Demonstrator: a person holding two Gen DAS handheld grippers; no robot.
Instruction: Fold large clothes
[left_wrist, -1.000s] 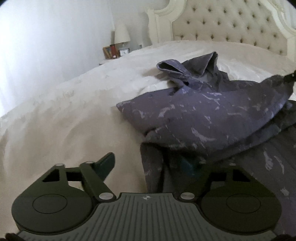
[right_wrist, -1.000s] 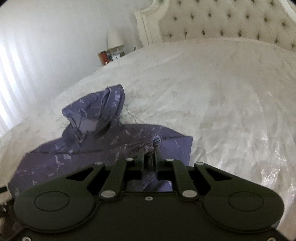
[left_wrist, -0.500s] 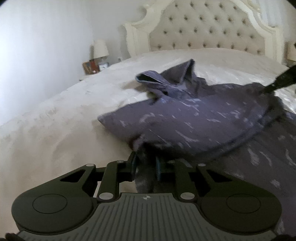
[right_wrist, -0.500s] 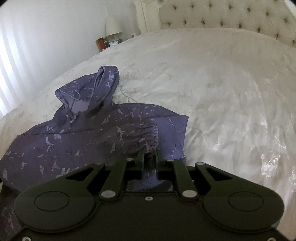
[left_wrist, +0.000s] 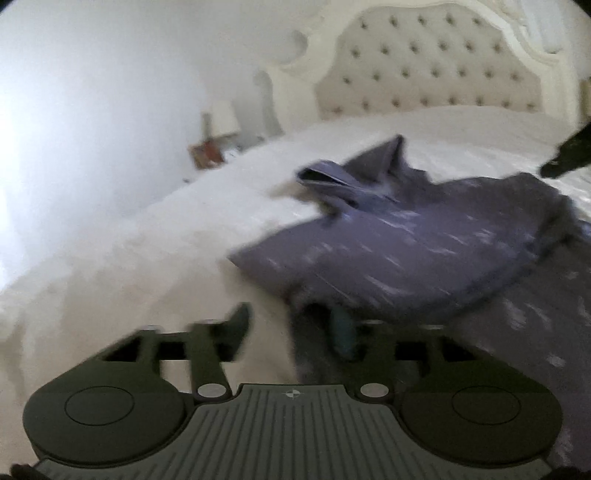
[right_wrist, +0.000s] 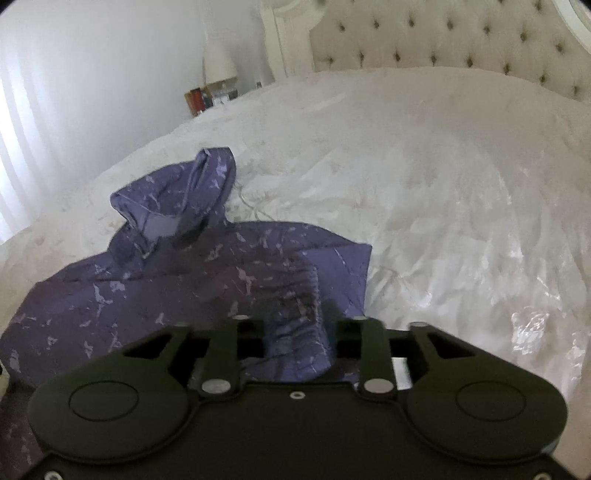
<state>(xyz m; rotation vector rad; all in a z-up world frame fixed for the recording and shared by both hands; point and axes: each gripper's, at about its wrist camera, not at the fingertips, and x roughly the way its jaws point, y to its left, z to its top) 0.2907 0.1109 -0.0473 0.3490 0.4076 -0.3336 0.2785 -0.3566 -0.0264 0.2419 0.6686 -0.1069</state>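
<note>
Big white bed (right_wrist: 424, 177) with a tufted headboard (left_wrist: 424, 74), and a purple patterned hoodie (right_wrist: 155, 288) lies spread on the near side, hood (right_wrist: 184, 199) pointing toward the lamp (right_wrist: 219, 62). Left gripper (left_wrist: 291, 325) has just been opening, fingers spread with a fold of fabric between them. Right gripper (right_wrist: 295, 332) has also just been opening, spread around a bunched cuff (right_wrist: 295, 325), not pinching it.
</note>
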